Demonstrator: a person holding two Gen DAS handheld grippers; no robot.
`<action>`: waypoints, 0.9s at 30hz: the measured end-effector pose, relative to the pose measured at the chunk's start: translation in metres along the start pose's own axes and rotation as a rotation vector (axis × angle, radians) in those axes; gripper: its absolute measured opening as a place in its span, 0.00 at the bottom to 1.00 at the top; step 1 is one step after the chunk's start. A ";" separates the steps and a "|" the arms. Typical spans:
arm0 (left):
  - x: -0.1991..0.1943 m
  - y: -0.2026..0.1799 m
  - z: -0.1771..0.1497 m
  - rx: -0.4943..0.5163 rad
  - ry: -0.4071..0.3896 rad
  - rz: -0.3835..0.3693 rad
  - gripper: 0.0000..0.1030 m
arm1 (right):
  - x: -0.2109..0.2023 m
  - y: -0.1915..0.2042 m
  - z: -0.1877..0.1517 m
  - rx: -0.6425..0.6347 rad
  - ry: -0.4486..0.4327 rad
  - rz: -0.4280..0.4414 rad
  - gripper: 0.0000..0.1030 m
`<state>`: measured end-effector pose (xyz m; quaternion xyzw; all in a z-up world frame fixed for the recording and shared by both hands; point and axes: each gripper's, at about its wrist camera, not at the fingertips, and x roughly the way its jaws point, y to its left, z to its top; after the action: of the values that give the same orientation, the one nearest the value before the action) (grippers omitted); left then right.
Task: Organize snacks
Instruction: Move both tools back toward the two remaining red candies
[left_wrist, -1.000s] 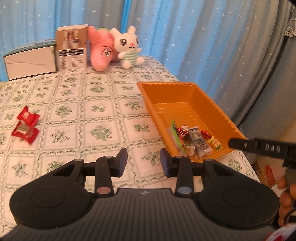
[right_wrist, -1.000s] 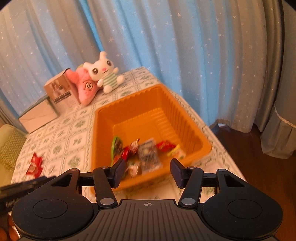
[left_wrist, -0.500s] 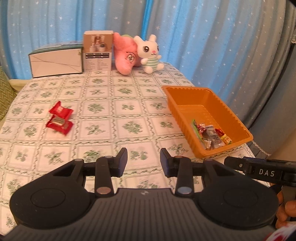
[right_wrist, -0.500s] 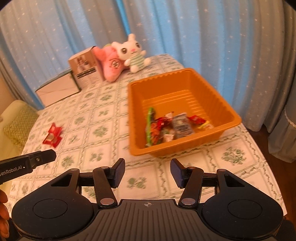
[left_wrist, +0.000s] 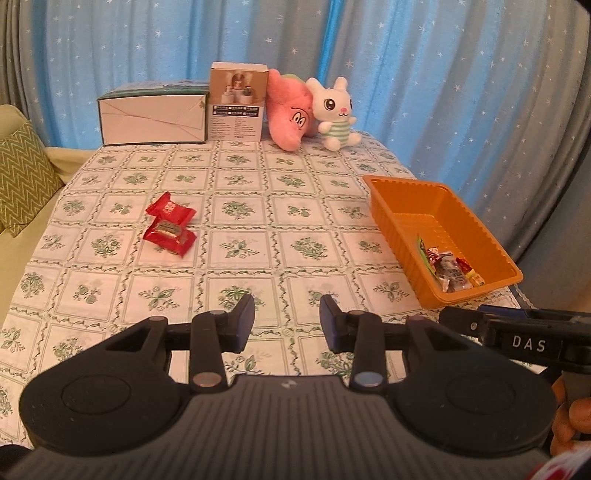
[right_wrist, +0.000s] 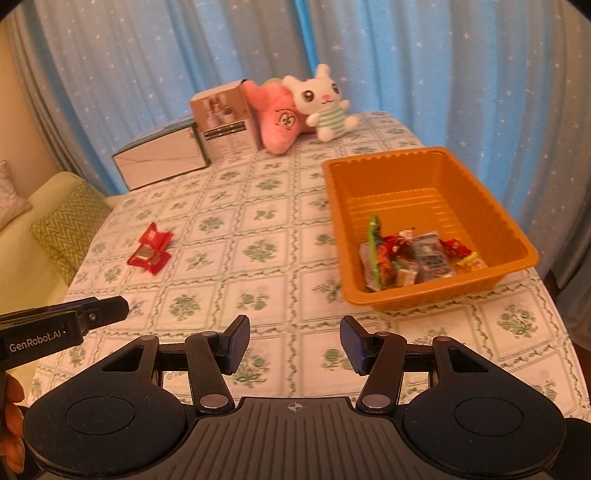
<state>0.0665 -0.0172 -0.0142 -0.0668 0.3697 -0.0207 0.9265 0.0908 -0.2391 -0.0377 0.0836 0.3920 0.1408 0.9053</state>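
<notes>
Two red snacks (left_wrist: 170, 229) lie on the tablecloth (left_wrist: 258, 221), left of centre, touching each other, one just behind the other. They're well apart from the tray (left_wrist: 476, 288), which sits at the table's right edge w/ a small heap of wrapped snacks (right_wrist: 410, 258) in its near end; far end of the tray is bare.

Your left gripper (left_wrist: 287, 323) hovers over the near part of the cloth, jaws spread partway, nothing btwn them. The red pair is ahead and to its left. Your right gripper (right_wrist: 293, 343) is also over the near cloth, jaws spread a bit wider, nothing btwn them either; the tray is ahead and to its right, just past the fingers. Each gripper shows at the edge of the other's view, so they're side by side, apart, w/ your fingertips visible at the frame corners.

At the far edge: a flat box (left_wrist: 153, 118) lying on its side, a small carton (left_wrist: 236, 107) upright beside it, then a pink plush (left_wrist: 290, 114) and a white bunny (left_wrist: 334, 114) leaning together. Blue starred curtain (left_wrist: 406, 74) behind. Green zigzag cushion (left_wrist: 18, 177) on a sofa at left.
</notes>
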 end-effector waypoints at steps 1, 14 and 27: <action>-0.001 0.003 -0.001 -0.004 0.000 0.003 0.33 | 0.001 0.003 0.000 -0.004 0.001 0.003 0.53; -0.004 0.053 0.001 -0.049 -0.006 0.078 0.33 | 0.025 0.042 0.003 -0.080 0.008 0.045 0.53; 0.010 0.106 0.022 -0.047 -0.002 0.147 0.33 | 0.064 0.077 0.021 -0.174 0.003 0.102 0.53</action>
<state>0.0876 0.0895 -0.0203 -0.0610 0.3729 0.0562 0.9242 0.1336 -0.1466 -0.0476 0.0245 0.3750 0.2203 0.9001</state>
